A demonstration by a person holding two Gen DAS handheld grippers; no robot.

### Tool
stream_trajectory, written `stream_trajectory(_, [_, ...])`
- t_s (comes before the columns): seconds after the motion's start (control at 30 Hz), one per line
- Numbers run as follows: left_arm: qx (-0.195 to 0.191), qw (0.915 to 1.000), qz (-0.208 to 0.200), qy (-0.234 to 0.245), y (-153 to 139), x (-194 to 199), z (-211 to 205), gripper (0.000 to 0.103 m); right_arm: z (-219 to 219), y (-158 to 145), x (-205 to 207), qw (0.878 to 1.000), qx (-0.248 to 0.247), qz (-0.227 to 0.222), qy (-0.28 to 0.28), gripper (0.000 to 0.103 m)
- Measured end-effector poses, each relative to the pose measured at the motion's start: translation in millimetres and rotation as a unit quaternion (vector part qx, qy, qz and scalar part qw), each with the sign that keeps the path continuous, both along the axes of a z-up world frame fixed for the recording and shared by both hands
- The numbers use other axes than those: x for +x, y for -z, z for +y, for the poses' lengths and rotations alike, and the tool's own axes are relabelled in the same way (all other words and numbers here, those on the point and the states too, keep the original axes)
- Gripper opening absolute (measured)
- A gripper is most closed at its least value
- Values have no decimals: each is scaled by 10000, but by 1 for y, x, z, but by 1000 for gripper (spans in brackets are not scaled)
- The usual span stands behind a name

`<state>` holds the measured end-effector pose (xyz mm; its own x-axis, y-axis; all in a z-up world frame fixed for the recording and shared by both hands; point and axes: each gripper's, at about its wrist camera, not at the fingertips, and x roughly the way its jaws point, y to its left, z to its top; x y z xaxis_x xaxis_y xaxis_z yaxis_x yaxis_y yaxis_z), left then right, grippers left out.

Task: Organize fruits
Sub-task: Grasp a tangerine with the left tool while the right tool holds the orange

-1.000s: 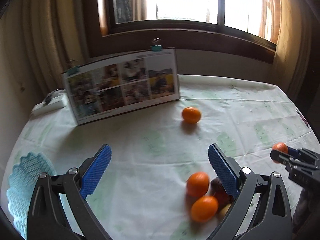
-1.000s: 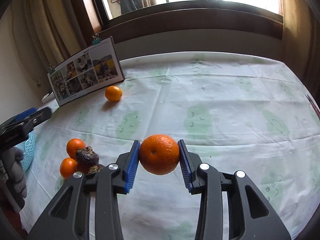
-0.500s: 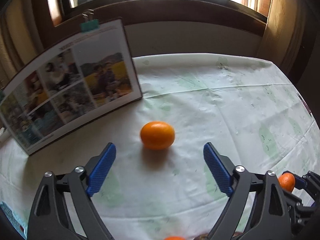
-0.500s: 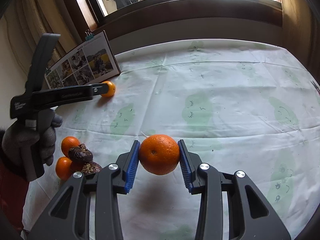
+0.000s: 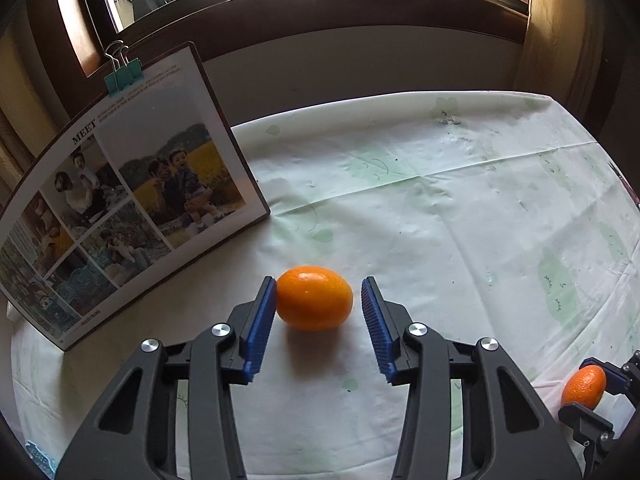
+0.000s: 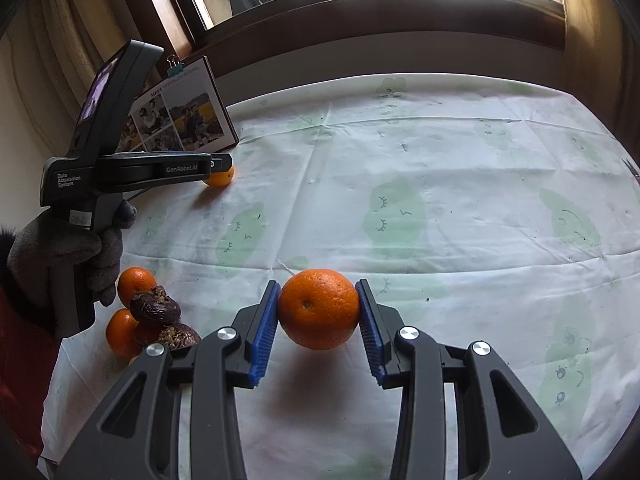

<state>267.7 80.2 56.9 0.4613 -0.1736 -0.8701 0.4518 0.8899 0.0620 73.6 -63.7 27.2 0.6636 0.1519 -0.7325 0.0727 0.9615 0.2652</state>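
Now my left claw (image 5: 318,326) has come right up to the lone mandarin (image 5: 314,297) by the photo frame (image 5: 120,196), where half a second ago it hung back with its pads spread wide; the pads have narrowed, so the left one touches the fruit's side while the right one stands just off it, not yet clamped. I judge this the closing stage of the pick, one squeeze short of a hold. The mandarin sits on the cloth-covered counter (image 5: 460,220), its long axis lying crosswise between my pads, so I would be gripping it end to end, which could let it squirt out if I pinch unevenly. I cannot make out where its stem end points. My right claw (image 6: 318,328) is unchanged, clamped on a rounder orange (image 6: 319,309) held clear of the counter, its stem dimple facing back toward the camera. The small pile of oranges and dark brown fruits (image 6: 154,322) lies near my gloved left hand (image 6: 64,256).
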Motion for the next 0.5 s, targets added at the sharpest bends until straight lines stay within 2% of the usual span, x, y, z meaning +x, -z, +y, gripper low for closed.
stream_trajectory(0.23, [146,9998,108,-52,8,11,4,47,-3,-1,0,10000,23,-23,0,39])
stream_trajectory(0.3, [92,9997,246,4,11,14,4,47,-3,-1,0,10000,21,-22,1,39])
stream_trajectory(0.5, [165,9993,270,197,15,18,0,47,-3,-1,0,10000,19,-18,13,39])
